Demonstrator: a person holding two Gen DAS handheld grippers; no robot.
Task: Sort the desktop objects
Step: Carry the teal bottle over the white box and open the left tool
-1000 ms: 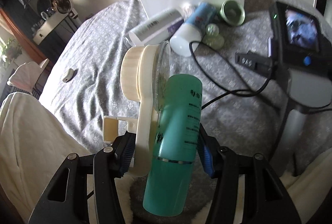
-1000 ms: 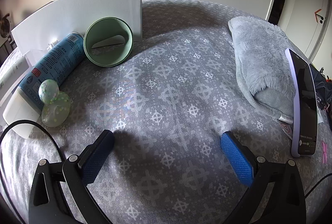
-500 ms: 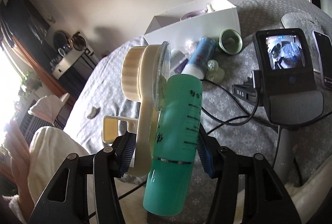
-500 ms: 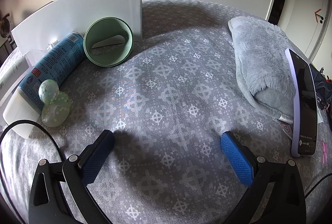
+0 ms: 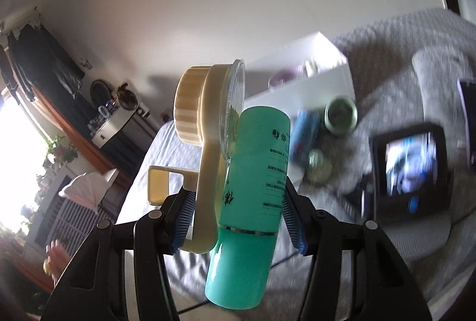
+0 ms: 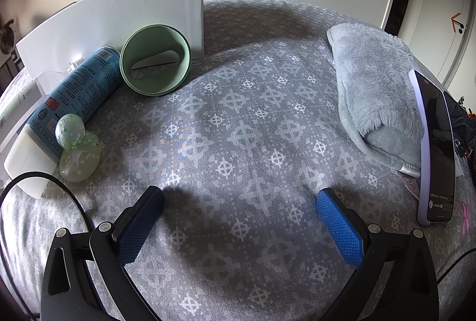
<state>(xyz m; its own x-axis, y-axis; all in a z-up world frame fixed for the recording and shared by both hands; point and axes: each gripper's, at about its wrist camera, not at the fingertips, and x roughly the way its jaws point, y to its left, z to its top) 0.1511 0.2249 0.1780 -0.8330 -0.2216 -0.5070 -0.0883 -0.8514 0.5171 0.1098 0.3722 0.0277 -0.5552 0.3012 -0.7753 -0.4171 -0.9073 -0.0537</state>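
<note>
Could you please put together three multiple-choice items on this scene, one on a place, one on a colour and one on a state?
1. Where does the green cup lie?
A. on its side against the white box
B. upright on the grey slipper
C. inside the white box

2. What colour is the bottle in the left gripper?
A. red
B. teal green
C. black

3. How does the right gripper stand?
A. shut on the phone
B. shut on the blue tube
C. open with nothing between its pads

Answers: 1 A, its mouth faces the right wrist camera and its far end rests at the box wall. 2 B, the teal bottle is clamped beside a cream fan. 3 C, only the patterned cloth shows between the blue pads.
</note>
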